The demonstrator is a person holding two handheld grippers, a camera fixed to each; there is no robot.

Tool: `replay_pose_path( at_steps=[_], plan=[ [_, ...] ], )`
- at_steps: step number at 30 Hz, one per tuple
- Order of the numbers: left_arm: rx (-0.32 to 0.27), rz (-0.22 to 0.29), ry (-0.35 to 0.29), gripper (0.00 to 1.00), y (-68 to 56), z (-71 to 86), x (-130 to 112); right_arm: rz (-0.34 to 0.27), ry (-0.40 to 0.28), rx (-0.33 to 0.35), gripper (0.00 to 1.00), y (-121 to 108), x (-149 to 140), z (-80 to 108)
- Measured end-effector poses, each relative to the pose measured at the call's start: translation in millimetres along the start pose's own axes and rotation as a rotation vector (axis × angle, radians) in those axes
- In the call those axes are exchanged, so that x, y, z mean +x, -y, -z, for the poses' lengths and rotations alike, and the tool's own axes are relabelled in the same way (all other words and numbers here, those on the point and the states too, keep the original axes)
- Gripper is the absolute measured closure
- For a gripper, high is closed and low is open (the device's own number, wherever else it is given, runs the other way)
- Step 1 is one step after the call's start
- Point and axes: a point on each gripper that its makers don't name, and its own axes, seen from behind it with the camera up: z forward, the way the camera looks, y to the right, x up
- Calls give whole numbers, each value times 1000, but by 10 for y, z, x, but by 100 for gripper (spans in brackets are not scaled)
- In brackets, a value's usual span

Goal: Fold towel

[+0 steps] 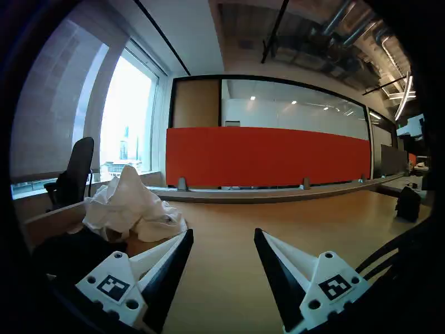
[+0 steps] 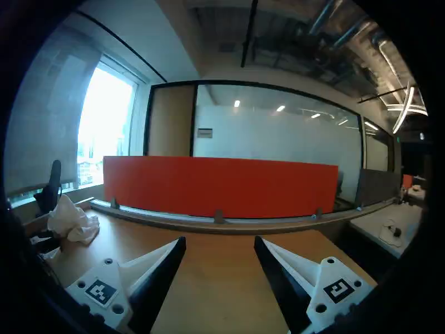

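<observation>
A crumpled white towel (image 1: 130,206) lies in a heap on the wooden desk (image 1: 311,222), to the left in the left gripper view. My left gripper (image 1: 222,236) stands open just right of the heap, low over the desk, with nothing between its fingers. In the right gripper view the same towel (image 2: 71,221) sits far off at the left edge of the desk (image 2: 222,267). My right gripper (image 2: 219,242) is open and empty, well to the right of the towel.
A red divider panel (image 1: 267,156) runs along the desk's far edge. A black office chair (image 1: 72,175) stands by the window at the left. A dark object (image 1: 409,203) sits at the desk's right side. A neighbouring white desk (image 2: 384,225) lies to the right.
</observation>
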Motion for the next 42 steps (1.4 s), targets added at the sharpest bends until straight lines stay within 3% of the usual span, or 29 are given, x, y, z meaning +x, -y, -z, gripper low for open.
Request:
replay_pose_path(
  at_steps=[18,35,42],
  plan=[
    [-1,-16,-19,20,-24,37,2,-9,8,-8,5,-68,-89,-17],
    [-1,-16,-18,20,-26,39,3,19,-58,-30,5,-354,62,2],
    [-1,-16,-18,19,-26,42,10,13,-83,-34,5,-441,-4,4]
  ],
)
